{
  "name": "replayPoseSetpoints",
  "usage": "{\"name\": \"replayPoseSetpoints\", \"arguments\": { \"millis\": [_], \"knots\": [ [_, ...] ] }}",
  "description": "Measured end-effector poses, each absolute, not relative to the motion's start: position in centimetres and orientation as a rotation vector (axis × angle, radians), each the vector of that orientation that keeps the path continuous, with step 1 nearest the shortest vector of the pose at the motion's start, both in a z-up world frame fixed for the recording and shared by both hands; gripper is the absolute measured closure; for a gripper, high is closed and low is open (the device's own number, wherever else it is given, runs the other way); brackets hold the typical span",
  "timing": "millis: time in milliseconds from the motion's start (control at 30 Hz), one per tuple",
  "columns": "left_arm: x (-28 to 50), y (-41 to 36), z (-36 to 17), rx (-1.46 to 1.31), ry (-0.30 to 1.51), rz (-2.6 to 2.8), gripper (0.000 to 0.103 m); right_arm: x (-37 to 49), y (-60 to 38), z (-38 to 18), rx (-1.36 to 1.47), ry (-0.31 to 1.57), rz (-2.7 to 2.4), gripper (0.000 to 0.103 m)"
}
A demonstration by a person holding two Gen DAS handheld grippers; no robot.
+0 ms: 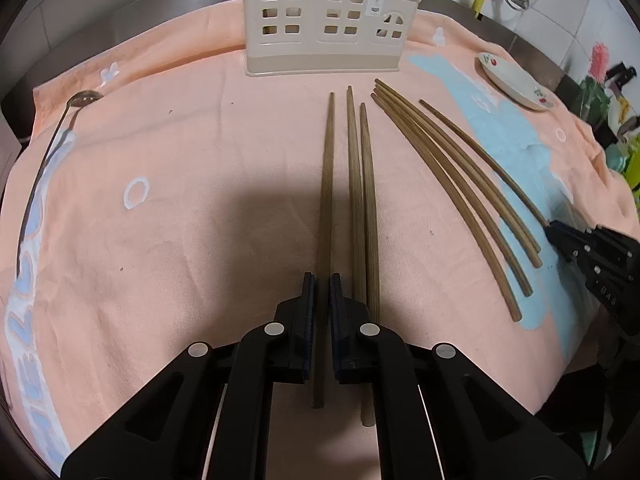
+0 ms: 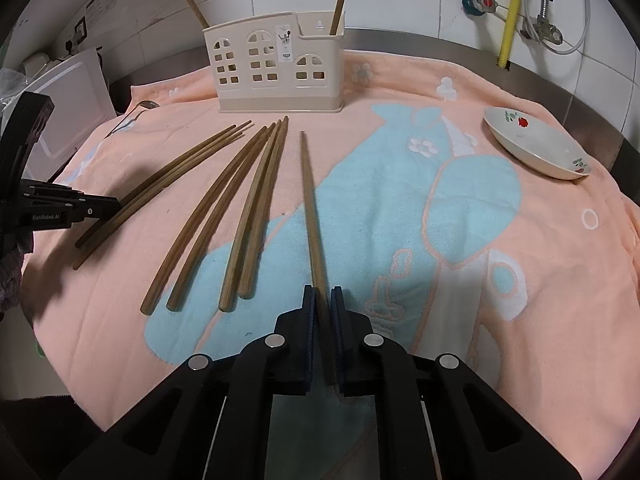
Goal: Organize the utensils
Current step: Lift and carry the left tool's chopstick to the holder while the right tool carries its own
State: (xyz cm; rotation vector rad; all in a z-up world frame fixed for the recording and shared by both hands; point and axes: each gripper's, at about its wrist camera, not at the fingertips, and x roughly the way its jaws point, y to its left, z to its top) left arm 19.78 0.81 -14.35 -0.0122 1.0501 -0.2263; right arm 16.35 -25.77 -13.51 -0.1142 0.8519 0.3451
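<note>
My left gripper (image 1: 322,285) is shut on a brown wooden chopstick (image 1: 326,200) that lies lengthwise on the peach towel (image 1: 180,220), and two more chopsticks (image 1: 362,200) rest just right of it. My right gripper (image 2: 322,293) is shut on a single chopstick (image 2: 310,208) over the blue towel pattern. Several loose chopsticks (image 2: 240,216) lie between the two grippers. The beige house-shaped utensil holder (image 2: 276,68) stands at the back with two chopsticks (image 2: 340,0) upright in it. Each wrist view shows the other gripper: the right gripper (image 1: 554,227), the left gripper (image 2: 117,205).
A metal spoon (image 1: 86,98) lies at the towel's far left edge. A white flowered dish (image 2: 536,144) sits at the back right. The holder (image 1: 328,20) is close to the steel counter rim and tiled wall, with pipes and a yellow hose (image 2: 510,12) behind.
</note>
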Motion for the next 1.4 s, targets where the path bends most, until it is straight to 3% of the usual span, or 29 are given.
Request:
{"name": "replayPoseSetpoints", "arguments": {
  "millis": [333,667,1400],
  "knots": [
    [18.3,1.2,-11.7,-0.032,0.974,-0.246,0.098,14.8,-26.2,-9.7,-0.099,0.748,0.339,0.096],
    [17.3,1.7,-5.7,-0.051,0.817,-0.258,0.098,14.9,-25.6,-3.0,-0.103,0.592,0.360,0.096],
    [23.3,0.1,4.5,0.020,0.655,-0.302,0.098,26.1,-22.0,9.2,-0.109,0.595,0.458,0.096]
  ]
}}
